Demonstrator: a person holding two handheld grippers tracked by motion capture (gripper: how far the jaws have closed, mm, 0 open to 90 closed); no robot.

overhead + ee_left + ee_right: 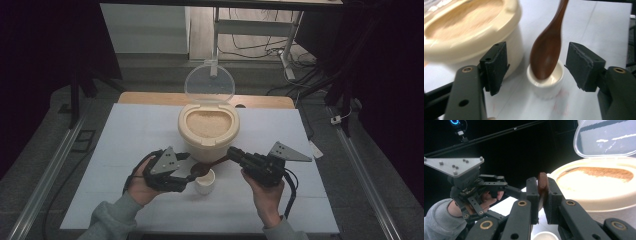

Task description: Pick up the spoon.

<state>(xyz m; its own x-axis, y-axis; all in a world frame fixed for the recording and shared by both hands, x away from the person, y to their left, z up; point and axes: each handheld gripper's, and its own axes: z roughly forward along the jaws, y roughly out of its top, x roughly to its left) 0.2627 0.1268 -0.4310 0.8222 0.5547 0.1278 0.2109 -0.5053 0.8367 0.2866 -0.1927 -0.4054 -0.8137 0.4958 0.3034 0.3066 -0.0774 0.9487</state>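
A cream rice container [209, 135] stands mid-table with its clear lid [209, 83] raised; pale grain fills it. Just in front sits a small white cup [205, 186]. My right gripper [233, 153] is shut on the handle of a brown wooden spoon [212, 164], whose bowl dips into the cup [546, 86]. In the right gripper view the handle's end [542, 181] is pinched between the jaws. My left gripper [540, 62] is open, its pads [496, 65] either side of the cup and spoon [547, 55], short of touching them. The cup looks empty.
A white sheet [130, 135] covers the table, with bare room left and right of the container [469, 32]. Behind the table are a metal stand [290, 45] and floor cables. The left gripper's grey plate [454, 165] sits left of the container [599, 185].
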